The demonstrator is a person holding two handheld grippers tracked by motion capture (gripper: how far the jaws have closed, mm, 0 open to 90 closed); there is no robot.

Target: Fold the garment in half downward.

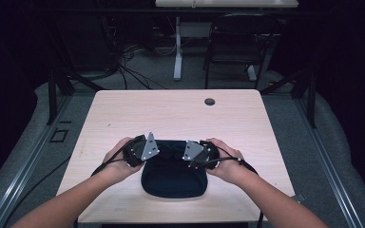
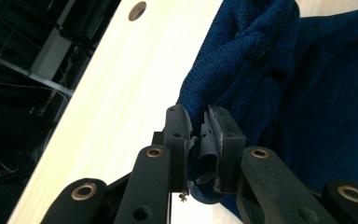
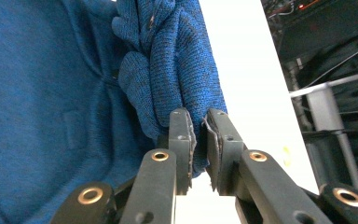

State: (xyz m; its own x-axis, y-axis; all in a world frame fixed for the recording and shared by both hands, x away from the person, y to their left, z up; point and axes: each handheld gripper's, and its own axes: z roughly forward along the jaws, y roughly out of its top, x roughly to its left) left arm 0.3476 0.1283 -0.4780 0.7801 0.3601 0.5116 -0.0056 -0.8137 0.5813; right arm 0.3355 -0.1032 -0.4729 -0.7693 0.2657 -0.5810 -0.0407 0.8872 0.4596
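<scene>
A dark blue knitted garment (image 1: pixel 173 178) lies bunched on the near middle of the table (image 1: pixel 171 116). My left gripper (image 1: pixel 159 151) is at its far left corner, shut on a fold of the blue knit (image 2: pixel 242 70); the jaws pinch the fabric edge between the pads (image 2: pixel 196 135). My right gripper (image 1: pixel 183 153) is at the far right corner, shut on another fold of the same garment (image 3: pixel 172 65), with cloth caught between its fingertips (image 3: pixel 199 135). Both grippers face each other a short way apart, each held by a hand.
The light wooden table has a round cable hole (image 1: pixel 209 101) near its far edge. Bare tabletop lies to the left, right and beyond the garment. A chair (image 1: pixel 233 42) and a desk leg (image 1: pixel 177 52) stand on the floor behind the table.
</scene>
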